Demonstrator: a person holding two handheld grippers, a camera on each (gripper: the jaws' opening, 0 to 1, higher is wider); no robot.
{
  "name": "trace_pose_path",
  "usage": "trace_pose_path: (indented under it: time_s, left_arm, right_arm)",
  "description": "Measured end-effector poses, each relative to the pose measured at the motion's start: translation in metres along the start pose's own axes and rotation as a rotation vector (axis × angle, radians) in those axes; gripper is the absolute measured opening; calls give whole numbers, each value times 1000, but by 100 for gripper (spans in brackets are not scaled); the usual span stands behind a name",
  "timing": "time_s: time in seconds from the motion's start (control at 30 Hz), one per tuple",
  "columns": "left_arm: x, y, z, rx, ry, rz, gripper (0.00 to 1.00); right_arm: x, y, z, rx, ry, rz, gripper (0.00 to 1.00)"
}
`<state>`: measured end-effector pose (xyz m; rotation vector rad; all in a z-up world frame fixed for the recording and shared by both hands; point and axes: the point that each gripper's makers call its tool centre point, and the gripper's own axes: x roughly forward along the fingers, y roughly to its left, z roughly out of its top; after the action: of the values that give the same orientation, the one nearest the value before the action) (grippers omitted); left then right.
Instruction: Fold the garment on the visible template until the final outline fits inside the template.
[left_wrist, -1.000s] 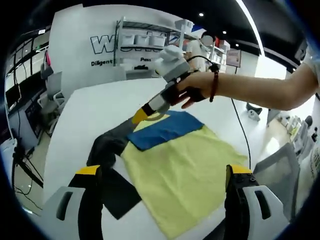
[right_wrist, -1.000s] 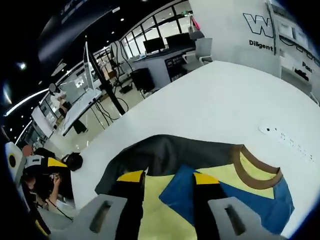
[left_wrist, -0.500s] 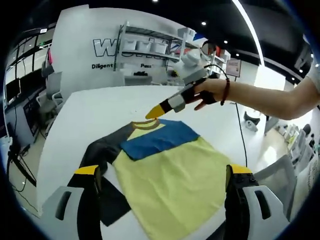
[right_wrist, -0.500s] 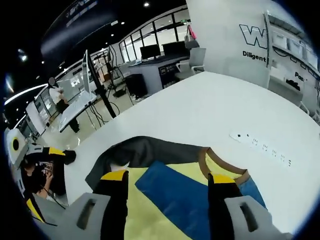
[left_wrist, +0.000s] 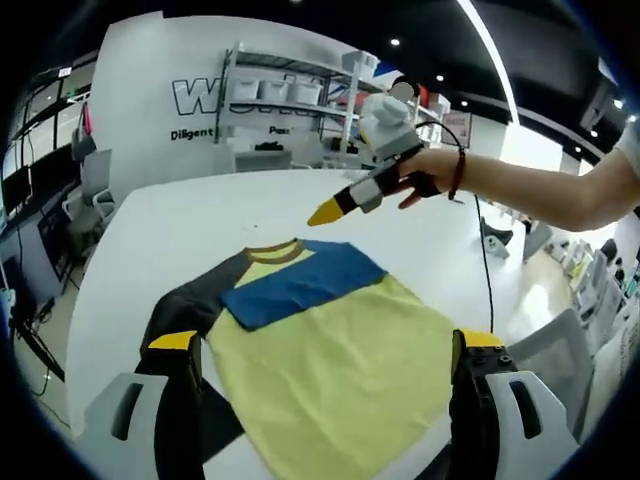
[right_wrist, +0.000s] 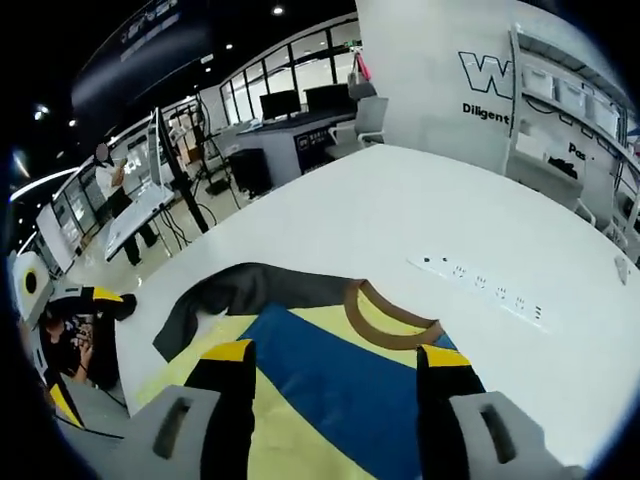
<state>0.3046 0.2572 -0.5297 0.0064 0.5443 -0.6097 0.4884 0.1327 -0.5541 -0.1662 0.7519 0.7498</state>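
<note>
In the left gripper view, the garment (left_wrist: 320, 370), a yellow shirt with a brown collar (left_wrist: 272, 251), lies flat on the white tabletop (left_wrist: 180, 230). Its blue sleeve (left_wrist: 300, 285) is folded across the chest, while the dark sleeve (left_wrist: 195, 300) trails off to the left. The left tool (left_wrist: 322, 345) hangs over the near hem with its jaws spread wide and empty, likely poised to take the hem for a lengthwise fold. Beyond the collar, a person's hand (left_wrist: 425, 175) holds the right tool (left_wrist: 328, 212) lifted clear of the cloth; whether that tip is parted or closed I cannot tell here.

In the right gripper view, the right tool (right_wrist: 335, 360) has its jaws spread apart with nothing between them, above the blue sleeve and near the collar. The dark sleeve (right_wrist: 250, 290) stretches away to the left, unfolded, so it probably needs tucking next. I cannot make out any template outline. A white power strip (right_wrist: 485, 295) lies on the tabletop on the far right.
</note>
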Motion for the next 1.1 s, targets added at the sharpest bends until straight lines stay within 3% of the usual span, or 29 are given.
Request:
trace_pose_path:
  time_s: [0.47,0.7,0.8,0.87,0.93,1.1]
  left_arm:
    - [27,-20,9,21,-3,-25,99]
    - [46,-39,8,17,-1,-60,97]
    - [52,-48,7,21,5,-79,97]
    - [56,-59,3,62,18,-122,98]
    - [62,-67,1,88,25,-125,97]
    - [78,-81,0,74,29,-147,95]
  right_arm:
    - [-20,-39,-28,39,2,-45,64]
    - [-24,-55,-41,17,-11,-60,62]
    - [-26,-62,-46,27,-7,-73,60]
    - [-26,-67,-50,47,-8,-74,59]
    - [-26,-71,-52,58,-7,-77,59]
    - [-25,-81,-58,65,-5,-93,54]
